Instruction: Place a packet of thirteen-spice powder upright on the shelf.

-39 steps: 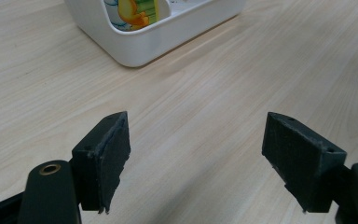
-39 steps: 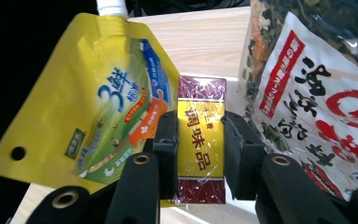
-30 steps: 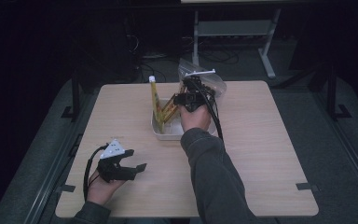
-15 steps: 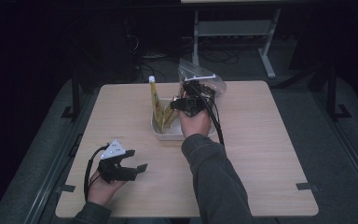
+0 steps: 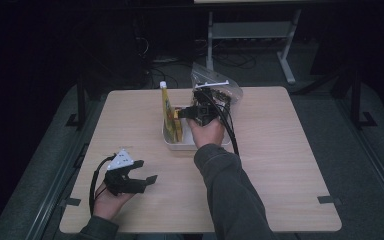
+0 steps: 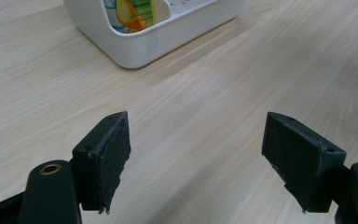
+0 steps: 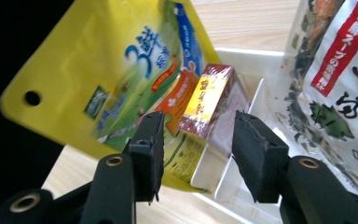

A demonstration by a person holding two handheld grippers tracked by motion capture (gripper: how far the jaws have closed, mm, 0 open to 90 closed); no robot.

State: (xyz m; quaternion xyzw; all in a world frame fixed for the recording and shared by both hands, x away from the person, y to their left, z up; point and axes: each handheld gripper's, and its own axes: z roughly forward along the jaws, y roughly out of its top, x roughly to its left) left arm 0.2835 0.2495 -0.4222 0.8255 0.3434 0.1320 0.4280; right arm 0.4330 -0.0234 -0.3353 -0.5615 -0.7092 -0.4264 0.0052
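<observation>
Here the pale wooden tabletop (image 5: pixel 290 165) carries a white plastic divided bin (image 5: pixel 180 144). In it leans a tall yellow pouch (image 5: pixel 168 112), beside it a small maroon-and-yellow box (image 7: pixel 209 100). The right tool (image 7: pixel 196 140), jaws just opening, frames that box without touching. The left tool (image 6: pixel 196 154) gapes wide, empty.

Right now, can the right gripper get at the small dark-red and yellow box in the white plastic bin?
Probably yes. The right gripper has just been opening its jaws, and the small dark-red and yellow box sits just ahead between them, leaning on the yellow pouch in the white plastic bin; nothing blocks it.
</observation>
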